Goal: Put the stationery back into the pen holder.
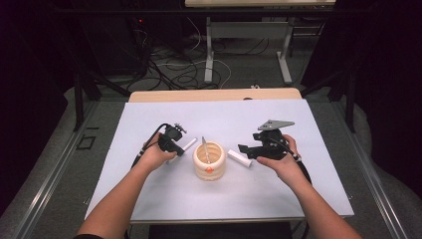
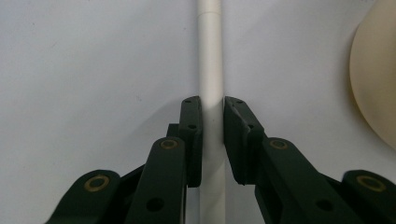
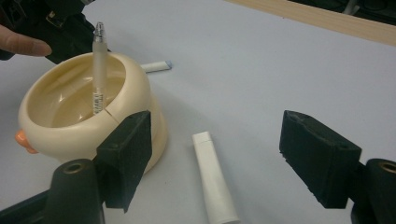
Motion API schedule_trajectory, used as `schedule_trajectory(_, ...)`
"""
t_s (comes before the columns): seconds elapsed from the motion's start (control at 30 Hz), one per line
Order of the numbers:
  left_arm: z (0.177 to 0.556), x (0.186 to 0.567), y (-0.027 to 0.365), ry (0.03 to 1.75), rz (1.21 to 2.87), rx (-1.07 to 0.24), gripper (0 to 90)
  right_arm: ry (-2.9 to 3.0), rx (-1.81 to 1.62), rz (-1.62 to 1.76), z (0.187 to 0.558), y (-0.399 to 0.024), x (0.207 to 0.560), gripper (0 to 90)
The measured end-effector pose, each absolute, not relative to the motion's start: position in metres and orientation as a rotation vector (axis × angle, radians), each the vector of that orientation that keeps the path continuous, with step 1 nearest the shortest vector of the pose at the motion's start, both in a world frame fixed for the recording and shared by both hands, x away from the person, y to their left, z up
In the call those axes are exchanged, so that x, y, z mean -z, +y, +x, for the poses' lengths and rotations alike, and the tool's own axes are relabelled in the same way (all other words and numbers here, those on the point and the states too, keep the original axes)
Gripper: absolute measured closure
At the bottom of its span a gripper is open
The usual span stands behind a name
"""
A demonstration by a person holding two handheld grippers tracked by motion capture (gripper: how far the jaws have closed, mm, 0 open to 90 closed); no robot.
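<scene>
My left gripper [image 2: 212, 105] is shut on a thin white pen [image 2: 209, 56] that lies flat on the white table; both pads press its sides. In the high view that gripper [image 1: 175, 148] sits just left of a cream ribbed holder [image 1: 209, 167], with the white pen [image 1: 189, 144] poking out toward the far right. A translucent pen [image 3: 98, 70] stands inside the holder [image 3: 135, 88]. My right gripper [image 3: 219, 140] is open, its jaws standing wide on either side of a short white tube [image 3: 212, 186] lying on the table. From above, this gripper [image 1: 245, 150] hovers over the tube [image 1: 240, 158], right of the holder.
The white table top [image 1: 214, 117] ends in a wooden strip [image 1: 214, 94] at the far side. An orange tab [image 3: 24, 140] sticks out of the holder's base. A person's hand and my left gripper [image 3: 65, 28] sit behind the holder. Stands and cables lie on the floor beyond.
</scene>
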State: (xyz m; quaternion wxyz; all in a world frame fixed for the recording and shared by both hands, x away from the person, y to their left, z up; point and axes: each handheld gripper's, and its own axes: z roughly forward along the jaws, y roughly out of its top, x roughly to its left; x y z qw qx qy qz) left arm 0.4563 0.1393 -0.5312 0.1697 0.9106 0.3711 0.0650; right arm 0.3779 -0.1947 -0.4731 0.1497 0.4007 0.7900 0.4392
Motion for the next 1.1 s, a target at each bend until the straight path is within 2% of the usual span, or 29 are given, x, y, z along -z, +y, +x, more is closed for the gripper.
schedule_trajectory(0.53, 0.456, 0.527, 0.139, 1.084, 2.538, -0.166, 78.3, 2.268, -1.277, 1.158, 0.377, -0.193, 0.473, 25.1)
schedule_trajectory(1.1, 0.451, 0.509, 0.146, 1.176, 2.364, -0.149, 78.3, 2.26, -1.292, 1.175, 0.378, -0.194, 0.472, 25.7)
